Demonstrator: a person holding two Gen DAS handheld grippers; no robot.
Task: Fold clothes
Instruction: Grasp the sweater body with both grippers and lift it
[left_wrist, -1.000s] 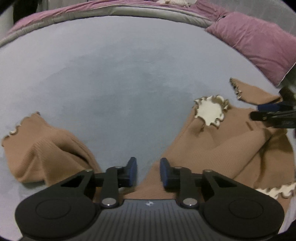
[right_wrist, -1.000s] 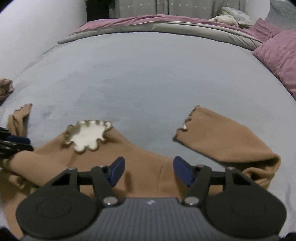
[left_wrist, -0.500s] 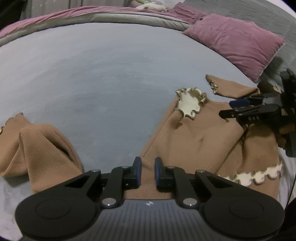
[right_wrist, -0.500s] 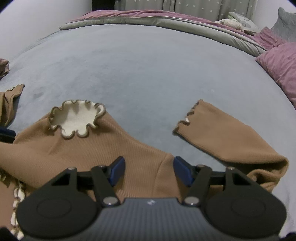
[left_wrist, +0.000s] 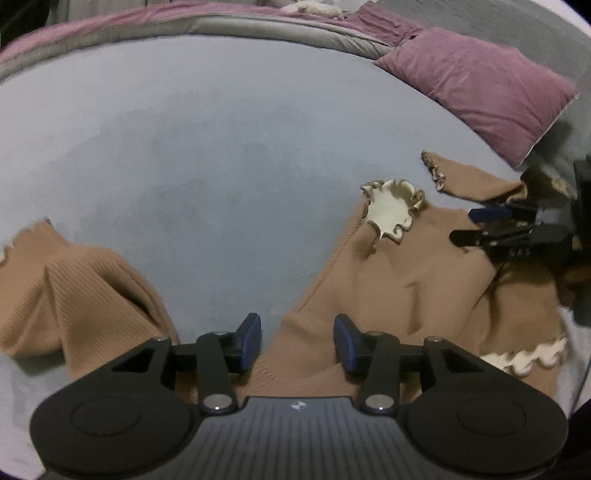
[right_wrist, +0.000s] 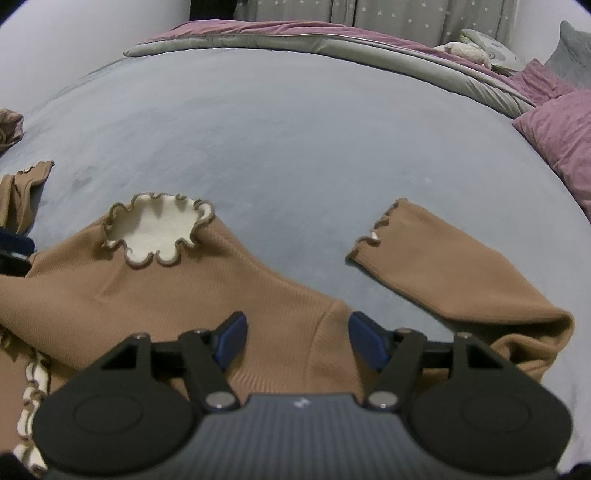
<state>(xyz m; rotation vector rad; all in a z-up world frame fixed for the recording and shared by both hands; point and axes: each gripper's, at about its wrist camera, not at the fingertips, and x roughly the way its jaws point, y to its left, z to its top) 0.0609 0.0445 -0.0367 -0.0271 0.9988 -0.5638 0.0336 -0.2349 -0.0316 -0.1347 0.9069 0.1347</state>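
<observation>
A brown ribbed sweater (left_wrist: 399, 291) with a cream ruffled collar (left_wrist: 392, 208) lies on the grey-blue bed. Its left sleeve (left_wrist: 70, 291) lies bunched at the left. My left gripper (left_wrist: 297, 341) is open, its jaws straddling the sweater's left shoulder edge. In the right wrist view the sweater (right_wrist: 155, 291), collar (right_wrist: 159, 230) and right sleeve (right_wrist: 454, 269) show. My right gripper (right_wrist: 295, 341) is open over the right shoulder seam; it also shows in the left wrist view (left_wrist: 476, 225). Neither holds cloth.
The grey-blue bed cover (right_wrist: 295, 129) stretches beyond the sweater. Purple pillows (left_wrist: 480, 88) lie at the far right. A folded grey and purple duvet (right_wrist: 332, 44) runs along the far edge. The cream scalloped hem (left_wrist: 524, 358) lies at the lower right.
My left gripper narrowed to almost shut half a second ago and has opened wide again. The sweater body has been drawn flatter. My right gripper stayed open.
</observation>
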